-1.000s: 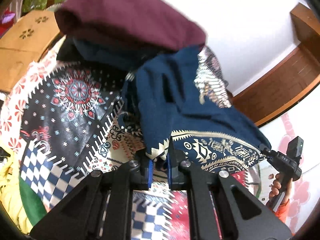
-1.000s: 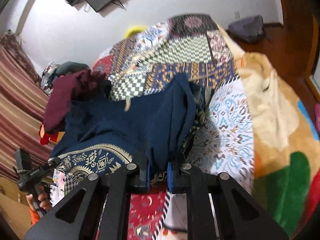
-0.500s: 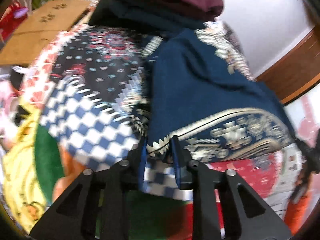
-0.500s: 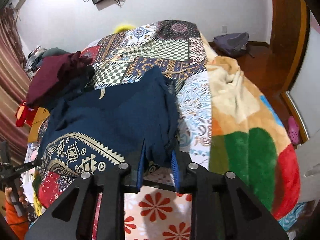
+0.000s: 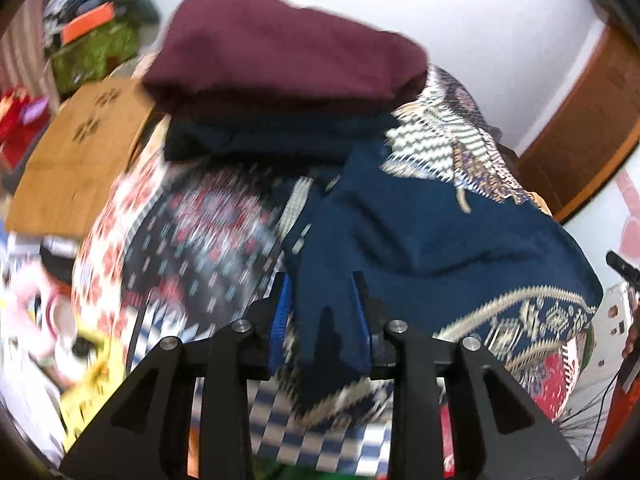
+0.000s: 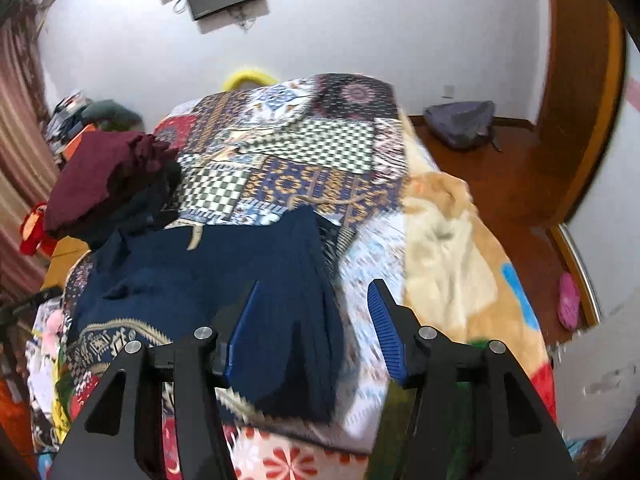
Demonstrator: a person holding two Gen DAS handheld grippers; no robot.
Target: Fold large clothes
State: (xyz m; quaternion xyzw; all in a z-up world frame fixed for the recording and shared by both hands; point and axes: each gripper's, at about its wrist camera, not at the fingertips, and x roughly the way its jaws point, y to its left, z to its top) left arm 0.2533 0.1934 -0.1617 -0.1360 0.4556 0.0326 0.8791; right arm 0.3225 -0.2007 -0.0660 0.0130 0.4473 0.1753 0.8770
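Observation:
A large navy garment (image 5: 432, 236) with a gold patterned hem lies spread on the patchwork bedspread (image 5: 188, 236); it also shows in the right wrist view (image 6: 224, 268). My left gripper (image 5: 320, 304) is open, its fingers either side of the garment's near edge, gripping nothing. My right gripper (image 6: 312, 308) is open wide above the garment's folded right edge. The patchwork bedspread (image 6: 304, 152) fills the middle of the right wrist view.
A stack of folded clothes, maroon (image 5: 280, 44) on dark blue, sits at the bed's far left (image 6: 104, 176). A cream and coloured blanket (image 6: 452, 248) covers the bed's right side. A grey bag (image 6: 460, 124) lies on the wooden floor. A cardboard box (image 5: 76, 152) stands beside the bed.
Both grippers have opened and let go of the navy garment, which now lies flat on the bed. Both grippers have drawn back a little from its near edge.

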